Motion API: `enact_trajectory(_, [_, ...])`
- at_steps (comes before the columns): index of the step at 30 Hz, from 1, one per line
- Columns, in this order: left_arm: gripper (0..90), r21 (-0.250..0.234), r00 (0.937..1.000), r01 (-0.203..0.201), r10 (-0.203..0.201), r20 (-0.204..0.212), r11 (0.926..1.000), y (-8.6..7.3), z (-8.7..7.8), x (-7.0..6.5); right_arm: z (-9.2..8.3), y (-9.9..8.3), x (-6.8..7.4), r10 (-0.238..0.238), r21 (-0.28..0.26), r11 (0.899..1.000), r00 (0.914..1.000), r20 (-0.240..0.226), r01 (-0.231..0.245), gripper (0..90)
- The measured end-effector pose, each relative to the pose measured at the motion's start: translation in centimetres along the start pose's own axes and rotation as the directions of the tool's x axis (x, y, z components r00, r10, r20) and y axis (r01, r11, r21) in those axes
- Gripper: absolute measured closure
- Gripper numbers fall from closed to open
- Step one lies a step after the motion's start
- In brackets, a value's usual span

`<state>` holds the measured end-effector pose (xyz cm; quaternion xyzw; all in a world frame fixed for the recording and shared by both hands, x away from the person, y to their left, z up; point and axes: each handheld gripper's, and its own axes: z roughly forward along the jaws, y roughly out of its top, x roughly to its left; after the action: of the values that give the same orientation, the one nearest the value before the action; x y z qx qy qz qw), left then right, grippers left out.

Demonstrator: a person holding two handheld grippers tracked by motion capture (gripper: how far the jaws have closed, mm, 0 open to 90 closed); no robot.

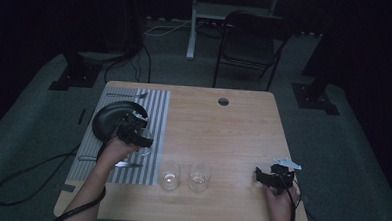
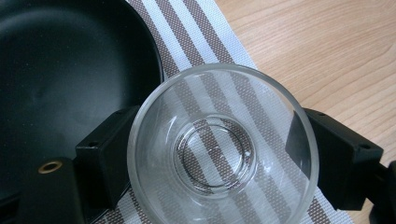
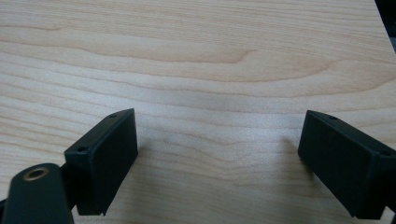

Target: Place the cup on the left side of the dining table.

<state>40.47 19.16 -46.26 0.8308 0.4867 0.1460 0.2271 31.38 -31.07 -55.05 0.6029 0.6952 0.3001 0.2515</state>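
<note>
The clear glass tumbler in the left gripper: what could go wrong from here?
1. The clear glass tumbler is clamped by the left gripper only at its smooth wall; it might slip or crack.
2. It hangs beside the black round plate above the striped placemat; lowering carelessly could knock the plate's rim.

The person's left forearm is entering the high view at about 7 o'clock and reaching up toward 12, the left hand (image 1: 116, 151) wrapping the body of the left tongs (image 1: 141, 138). Its jaws are pinching inward from both sides, pads pressing on what sits between them. The right hand (image 1: 280, 202) is sitting at about 4 o'clock, holding the right tongs (image 1: 261, 176), which are pointing toward 10 o'clock with the jaws standing wide apart.
</note>
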Motion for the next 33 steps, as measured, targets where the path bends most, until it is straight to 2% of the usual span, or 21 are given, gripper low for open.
enact_trajectory(2, [17.3,-0.026,0.9999,0.015,-0.015,0.005,0.9995,-0.1,-0.3,0.1,0.0,0.0,0.0,0.0,0.0,1.0,1.0,0.0,0.0,11.4])
enact_trajectory(3, [11.7,-0.03,0.9998,0.017,-0.017,0.004,0.9994,-0.1,-0.4,0.0,0.0,0.0,0.0,0.0,0.0,1.0,1.0,0.0,0.0,11.4])
enact_trajectory(6, [10.1,-0.027,0.9999,0.017,-0.017,0.003,0.9995,-0.2,-0.6,-0.1,0.0,0.0,0.0,0.0,0.0,1.0,1.0,0.0,0.0,11.5])
enact_trajectory(8, [2.8,-0.029,0.9999,0.008,-0.009,-0.011,0.9995,-0.3,-0.7,-0.4,0.0,0.0,0.0,0.0,0.0,1.0,1.0,0.0,0.0,11.4])
enact_trajectory(10, [1.3,-0.042,0.9998,0.016,-0.016,-0.007,0.999,-0.5,-0.8,-0.4,0.0,0.0,0.0,0.0,0.0,1.0,1.0,0.0,0.0,11.4])
enact_trajectory(12, [1.3,-0.078,0.999,0.006,-0.009,-0.043,0.997,-0.8,-1.0,-0.5,0.0,0.0,0.0,0.0,0.0,1.0,1.0,0.0,0.0,11.4])
enact_trajectory(13, [1.3,-0.078,0.999,0.006,-0.009,-0.043,0.997,-0.8,-1.0,-0.5,0.0,0.0,0.0,0.0,0.0,1.0,1.0,0.0,0.0,11.4])
enact_trajectory(14, [1.3,-0.12,0.9986,0.014,-0.02,-0.049,0.9927,-1.1,-1.3,-0.5,0.0,0.0,0.0,0.0,0.0,1.0,1.0,0.0,0.0,11.4])
enact_trajectory(15, [1.3,-0.134,0.9986,0.017,-0.024,-0.048,0.9908,-1.3,-1.3,-0.6,0.0,0.0,0.0,0.0,0.0,1.0,1.0,0.0,0.0,11.4])
enact_trajectory(16, [1.4,-0.136,0.9985,0.013,-0.02,-0.051,0.9906,-1.5,-1.4,-0.6,0.0,0.0,0.0,0.0,0.0,1.0,1.0,0.0,0.0,11.4])
enact_trajectory(18, [1.3,-0.142,0.9953,-0.005,-0.009,-0.097,0.9899,-1.8,-1.5,-0.8,0.0,0.0,0.0,0.0,0.0,1.0,1.0,0.0,0.0,11.4])
enact_trajectory(19, [1.4,-0.14,0.9949,0.006,-0.02,-0.099,0.9901,-1.9,-1.6,-0.8,0.0,0.0,0.0,0.0,0.0,1.0,1.0,0.0,0.0,11.4])
enact_trajectory(20, [1.4,-0.14,0.9949,0.006,-0.02,-0.099,0.9901,-1.9,-1.6,-0.8,0.0,0.0,0.0,0.0,0.0,1.0,1.0,0.0,0.0,11.4])
enact_trajectory(21, [1.4,-0.151,0.9963,0.013,-0.025,-0.082,0.9884,-2.2,-1.7,-0.7,0.0,0.0,0.0,0.0,0.0,1.0,1.0,0.0,0.0,11.4])
enact_trajectory(27, [1.4,-0.139,0.9968,0.019,-0.03,-0.075,0.9901,-3.2,-1.9,-0.9,0.0,0.0,0.0,0.0,0.0,1.0,1.0,0.0,0.0,11.4])
enact_trajectory(33, [1.4,-0.139,0.9959,0.044,-0.055,-0.072,0.9892,-4.5,-2.1,-0.6,0.0,0.0,0.0,0.0,0.0,1.0,1.0,0.0,0.0,11.4])
